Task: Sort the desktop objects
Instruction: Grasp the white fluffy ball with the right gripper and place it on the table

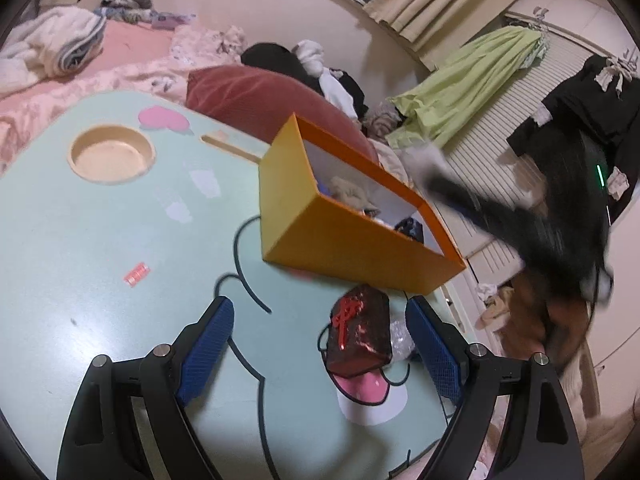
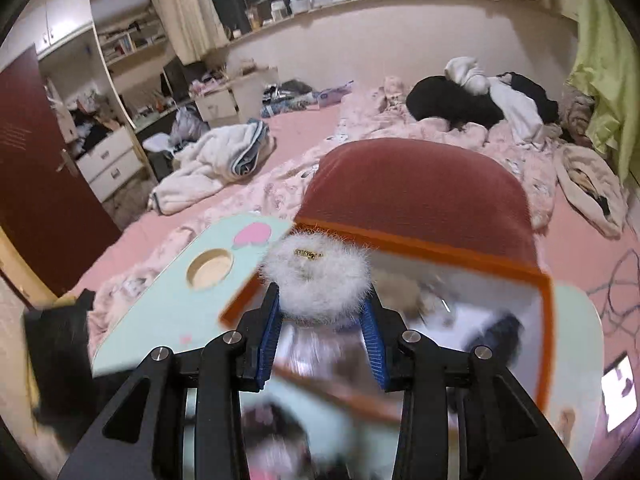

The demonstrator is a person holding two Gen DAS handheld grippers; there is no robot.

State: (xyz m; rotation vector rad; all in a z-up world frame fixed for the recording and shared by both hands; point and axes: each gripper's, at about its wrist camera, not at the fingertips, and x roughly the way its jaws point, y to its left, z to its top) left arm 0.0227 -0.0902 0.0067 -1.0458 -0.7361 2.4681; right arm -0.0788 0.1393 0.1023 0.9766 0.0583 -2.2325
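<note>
White, fluffy scrunchie [image 2: 316,280], perhaps gold-tagged

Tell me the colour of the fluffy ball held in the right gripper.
White, with a small gold tag on top; the fluffy ball shows best in the right wrist view.

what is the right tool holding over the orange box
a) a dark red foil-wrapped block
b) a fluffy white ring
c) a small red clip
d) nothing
b: in the right wrist view the right tool has a fluffy white ring pinched between its blue pads above the orange box, while the dark red foil-wrapped block lies on the table between the open fingers of the left tool.
</note>
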